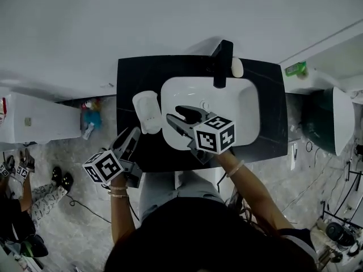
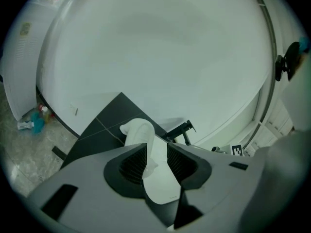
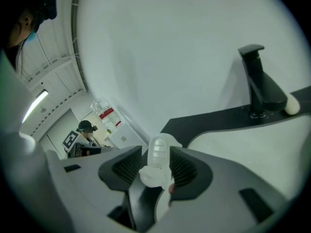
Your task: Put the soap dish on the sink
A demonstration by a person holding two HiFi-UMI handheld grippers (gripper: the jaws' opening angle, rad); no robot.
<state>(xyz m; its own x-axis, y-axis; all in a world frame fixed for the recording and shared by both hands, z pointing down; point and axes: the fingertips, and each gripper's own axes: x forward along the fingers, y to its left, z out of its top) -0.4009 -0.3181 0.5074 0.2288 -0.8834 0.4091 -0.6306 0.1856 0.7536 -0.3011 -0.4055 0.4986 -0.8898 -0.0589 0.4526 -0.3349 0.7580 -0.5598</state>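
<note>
The white soap dish [image 1: 146, 111] lies on the black counter [image 1: 127, 78], just left of the white sink basin [image 1: 241, 109]. My left gripper [image 1: 131, 136] hovers at the counter's front left, pointing at the dish from behind and not touching it. In the left gripper view its jaws [image 2: 156, 152] stand apart and the dish [image 2: 138, 132] shows beyond them. My right gripper [image 1: 174, 113] hangs open over the basin's left part, tips close to the dish's right side. In the right gripper view [image 3: 156, 161] the dish [image 3: 159, 152] shows in the gap, and the pads do not press on it.
A black faucet [image 1: 222, 64] stands at the basin's back with a white soap bar [image 1: 237, 67] beside it. A white appliance [image 1: 39, 118] and bottles [image 1: 91, 115] sit on the floor at left, a dark green fixture [image 1: 323, 118] at right. A person [image 1: 22, 203] is at lower left.
</note>
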